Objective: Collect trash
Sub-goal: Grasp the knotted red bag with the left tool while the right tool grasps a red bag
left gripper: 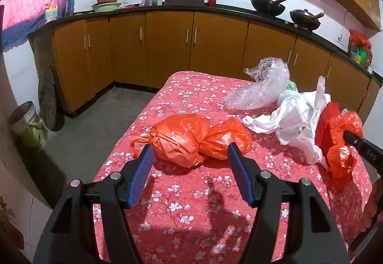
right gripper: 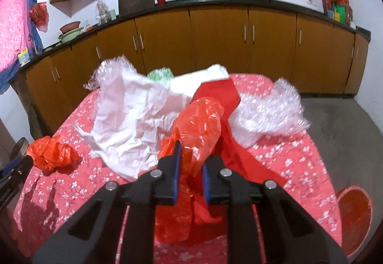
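1. Orange plastic fills my right gripper [right gripper: 190,156]: its jaws are clamped on a crumpled orange bag [right gripper: 201,120], with a red sheet [right gripper: 221,94] bunched against the same wad. In the left wrist view this bundle [left gripper: 340,142] hangs at the right edge, raised over the surface.
2. My left gripper [left gripper: 190,156] hovers low over the red floral cloth [left gripper: 191,204], jaws spread wide and holding nothing.
3. Just beyond those blue pads [left gripper: 143,168] lies a second orange bag [left gripper: 191,137], knotted into a lump and resting on the cloth between the two fingers' lines, not touching either.
4. A crumpled white bag [left gripper: 289,120] lies right of that lump, close to the bundle I hold; in the right wrist view it [right gripper: 129,120] spreads just left of my closed jaws.
5. Clear bubble wrap [left gripper: 261,89] sits behind the white bag near the far edge of the surface. The right wrist view shows another clear piece [right gripper: 268,113] on the right side, blurred.
6. A bit of green-and-white plastic [right gripper: 160,74] peeks out behind the white bag.
7. A red basket [right gripper: 354,216] stands on the floor beside the surface, to my right.
8. Wooden cabinets [left gripper: 167,48] line the far wall, with two dark woks [left gripper: 268,5] on top.
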Demonstrator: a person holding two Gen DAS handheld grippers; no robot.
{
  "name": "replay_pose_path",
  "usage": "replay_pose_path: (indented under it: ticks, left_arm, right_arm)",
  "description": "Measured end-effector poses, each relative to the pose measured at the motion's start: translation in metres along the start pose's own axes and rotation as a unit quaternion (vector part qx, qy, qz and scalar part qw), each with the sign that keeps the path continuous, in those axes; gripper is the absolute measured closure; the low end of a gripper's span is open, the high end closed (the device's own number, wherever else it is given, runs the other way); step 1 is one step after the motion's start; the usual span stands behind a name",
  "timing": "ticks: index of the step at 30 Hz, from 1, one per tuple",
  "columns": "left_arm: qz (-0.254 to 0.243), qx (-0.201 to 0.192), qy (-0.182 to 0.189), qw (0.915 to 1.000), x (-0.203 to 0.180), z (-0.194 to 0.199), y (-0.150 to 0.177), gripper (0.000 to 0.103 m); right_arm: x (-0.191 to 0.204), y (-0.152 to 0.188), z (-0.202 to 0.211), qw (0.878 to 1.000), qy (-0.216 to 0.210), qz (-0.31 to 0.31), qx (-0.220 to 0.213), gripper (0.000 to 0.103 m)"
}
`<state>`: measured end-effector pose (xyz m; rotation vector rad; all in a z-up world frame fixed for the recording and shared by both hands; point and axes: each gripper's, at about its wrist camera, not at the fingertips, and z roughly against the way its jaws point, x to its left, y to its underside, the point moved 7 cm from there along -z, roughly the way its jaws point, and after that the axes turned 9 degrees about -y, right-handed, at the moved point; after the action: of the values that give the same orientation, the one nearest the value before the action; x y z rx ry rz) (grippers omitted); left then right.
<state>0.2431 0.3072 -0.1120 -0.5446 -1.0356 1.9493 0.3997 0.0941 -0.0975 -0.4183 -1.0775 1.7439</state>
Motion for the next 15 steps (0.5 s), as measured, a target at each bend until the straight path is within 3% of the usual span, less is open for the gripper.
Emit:
replay_pose_path:
  ticks: [7, 15]
  left_arm:
    - [-0.003, 0.007, 0.003, 1.0000, 0.001, -0.007, -0.004, 0.030]
    - [-0.023, 0.045, 0.009, 0.9987, 0.012, -0.042, -0.017, 0.029]
  right_arm:
    - [-0.006, 0.002, 0.007, 1.000, -0.004, 0.001, -0.002, 0.091]
    - [-0.007, 0.005, 0.009, 1.000, -0.011, 0.004, 0.004, 0.091]
